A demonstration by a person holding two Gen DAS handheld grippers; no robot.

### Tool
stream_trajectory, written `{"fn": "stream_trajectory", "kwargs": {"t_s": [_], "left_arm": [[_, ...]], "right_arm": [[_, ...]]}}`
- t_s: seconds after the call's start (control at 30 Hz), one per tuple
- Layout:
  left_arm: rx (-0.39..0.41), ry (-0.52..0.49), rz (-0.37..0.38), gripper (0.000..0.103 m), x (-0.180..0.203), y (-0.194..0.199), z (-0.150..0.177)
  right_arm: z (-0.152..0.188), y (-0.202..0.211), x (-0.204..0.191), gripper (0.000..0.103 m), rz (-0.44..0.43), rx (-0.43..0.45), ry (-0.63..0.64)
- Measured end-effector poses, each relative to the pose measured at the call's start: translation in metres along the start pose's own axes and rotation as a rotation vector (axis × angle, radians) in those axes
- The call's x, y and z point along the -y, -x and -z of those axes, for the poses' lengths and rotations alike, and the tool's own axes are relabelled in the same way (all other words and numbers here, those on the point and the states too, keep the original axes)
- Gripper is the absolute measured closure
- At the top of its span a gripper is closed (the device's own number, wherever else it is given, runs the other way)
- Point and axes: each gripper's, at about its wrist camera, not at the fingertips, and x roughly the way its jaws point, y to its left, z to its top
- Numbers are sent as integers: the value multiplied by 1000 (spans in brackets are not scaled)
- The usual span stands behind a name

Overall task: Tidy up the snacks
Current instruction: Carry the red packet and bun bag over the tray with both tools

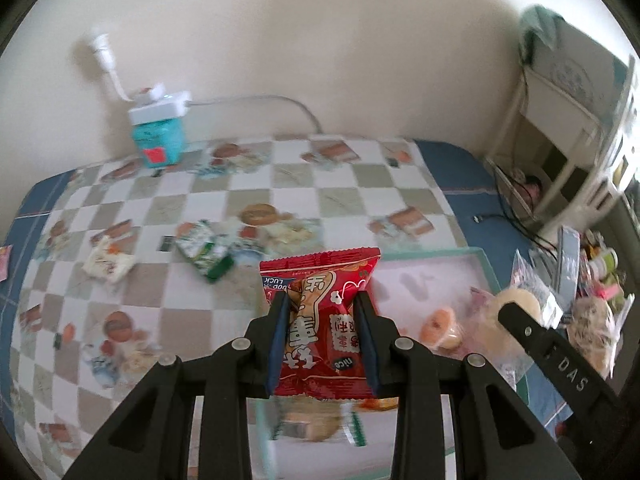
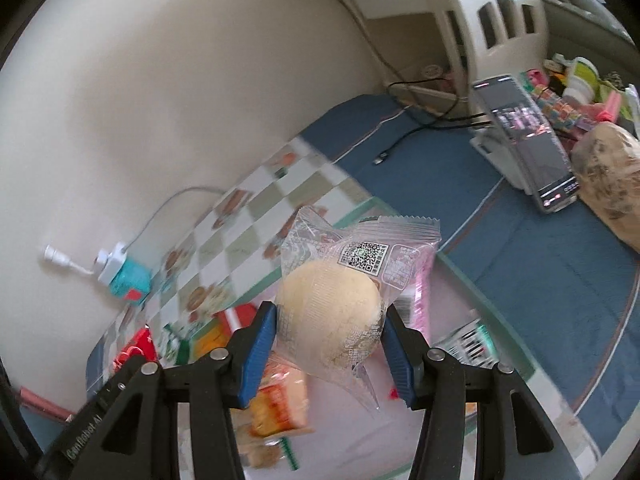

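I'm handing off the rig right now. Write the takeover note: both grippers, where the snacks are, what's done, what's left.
Left gripper: shut on the red snack packet, held above the table.
Right gripper: shut on the clear-wrapped round bun, over the white tray.
Done: some snacks already lie in the tray, including an orange-wrapped cake.
Left: place both held items, then collect the green packet and white packet lying loose on the checkered tablecloth.

Both the left gripper [image 1: 324, 326] and right gripper [image 2: 330, 344] are built from black plastic linkages, fastened with round silver screws. Blue pads [image 2: 256, 354] line the fingers. White lettering is printed on the arms.
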Motion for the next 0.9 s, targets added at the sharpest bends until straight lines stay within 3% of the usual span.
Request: {"fn": "stream_trajectory", "kwargs": {"t_s": [0.3,0.9], "left_arm": [[-30,-57,14,69,25,-27,1],[-99,-63,-9,68,23,-50,7]], "right_arm": [[-5,-16,-1,48,29,-3,37],[5,-38,-16,47,68,-83,107]]}}
